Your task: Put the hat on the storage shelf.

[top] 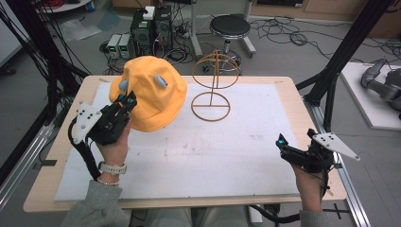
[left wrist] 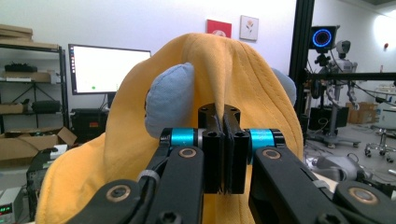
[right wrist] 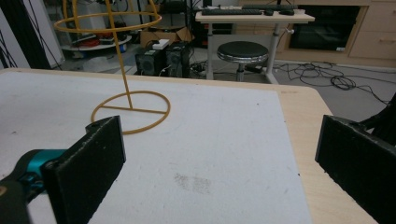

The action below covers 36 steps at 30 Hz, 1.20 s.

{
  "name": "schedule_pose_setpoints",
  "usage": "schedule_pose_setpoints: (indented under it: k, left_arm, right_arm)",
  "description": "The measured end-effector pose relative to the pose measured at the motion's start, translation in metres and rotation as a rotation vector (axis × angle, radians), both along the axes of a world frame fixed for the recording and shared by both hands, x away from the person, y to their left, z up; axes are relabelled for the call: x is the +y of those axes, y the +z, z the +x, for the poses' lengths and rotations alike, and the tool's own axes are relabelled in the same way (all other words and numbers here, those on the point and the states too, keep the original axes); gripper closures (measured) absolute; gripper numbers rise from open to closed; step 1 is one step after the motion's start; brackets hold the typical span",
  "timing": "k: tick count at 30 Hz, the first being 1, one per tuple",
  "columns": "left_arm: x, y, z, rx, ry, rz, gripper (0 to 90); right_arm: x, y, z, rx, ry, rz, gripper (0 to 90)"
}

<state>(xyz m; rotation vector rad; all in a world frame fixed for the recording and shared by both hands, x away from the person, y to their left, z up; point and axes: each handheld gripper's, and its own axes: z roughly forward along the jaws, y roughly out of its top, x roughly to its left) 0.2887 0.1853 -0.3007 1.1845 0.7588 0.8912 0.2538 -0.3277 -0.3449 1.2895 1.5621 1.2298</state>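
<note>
The left gripper (top: pixel 126 101), jaws clamped on the yellow hat (top: pixel 151 94), holds it lifted at ten o'clock, apparently bound for the bare wire stand (top: pixel 213 87) at twelve; the right gripper (top: pixel 283 144) waits wide open and empty at four

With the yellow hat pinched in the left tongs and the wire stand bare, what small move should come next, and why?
Probably carry the yellow hat rightward, up over the wire stand. The left tongs are shut on its fabric, holding it beside the stand, whose top ring is uncovered. The right tongs are open and apart from both.
</note>
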Motion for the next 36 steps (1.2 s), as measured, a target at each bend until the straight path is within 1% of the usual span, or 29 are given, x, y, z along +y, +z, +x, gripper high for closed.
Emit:
schedule_pose_setpoints:
  k: [4,8,12,14,17,19,20,22,24,26,30,34,36]
  left_arm:
    - [-0.007,0.012,0.002,-0.015,-0.003,0.006,87.7]
    - [-0.018,0.022,0.005,-0.018,-0.007,0.016,87.7]
    - [-0.031,0.03,0.012,-0.018,-0.018,0.036,87.7]
    - [-0.038,0.035,0.016,-0.021,-0.026,0.036,87.6]
    - [-0.047,0.042,0.024,-0.018,-0.033,0.032,87.7]
    - [-0.052,0.045,0.029,-0.016,-0.038,0.027,87.6]
    - [-0.056,0.047,0.032,-0.017,-0.04,0.019,87.6]
    - [-0.063,0.049,0.038,-0.017,-0.034,0.027,87.7]
    - [-0.071,0.051,0.046,-0.013,-0.043,0.025,87.7]
    - [-0.08,0.052,0.053,-0.011,-0.052,0.013,87.6]
    - [-0.096,0.056,0.069,0.002,-0.07,0.016,87.6]
    - [-0.106,0.057,0.08,0.007,-0.072,-0.008,87.6]
    - [-0.11,0.056,0.086,0.01,-0.067,0.005,87.6]
  right_arm:
    - [-0.001,0.002,0.0,-0.014,-0.001,0.014,1.1]
    - [-0.003,0.005,-0.002,-0.022,-0.002,0.032,1.1]
    - [-0.004,0.007,-0.004,-0.036,-0.002,0.048,1.1]
    - [-0.005,0.009,-0.005,-0.044,-0.001,0.055,1.1]
    - [-0.006,0.011,-0.009,-0.054,0.0,0.065,1.1]
    - [-0.007,0.012,-0.01,-0.059,-0.001,0.062,1.1]
    - [-0.007,0.013,-0.011,-0.066,-0.004,0.056,1.1]
    - [-0.008,0.014,-0.014,-0.075,-0.009,0.057,1.1]
    - [-0.01,0.014,-0.015,-0.079,-0.009,0.058,1.1]
    - [-0.012,0.015,-0.018,-0.08,-0.013,0.056,1.1]
    - [-0.019,0.017,-0.029,-0.095,-0.026,0.068,1.1]
    - [-0.027,0.02,-0.038,-0.102,-0.042,0.083,1.1]
    - [-0.032,0.02,-0.043,-0.103,-0.051,0.088,1.1]
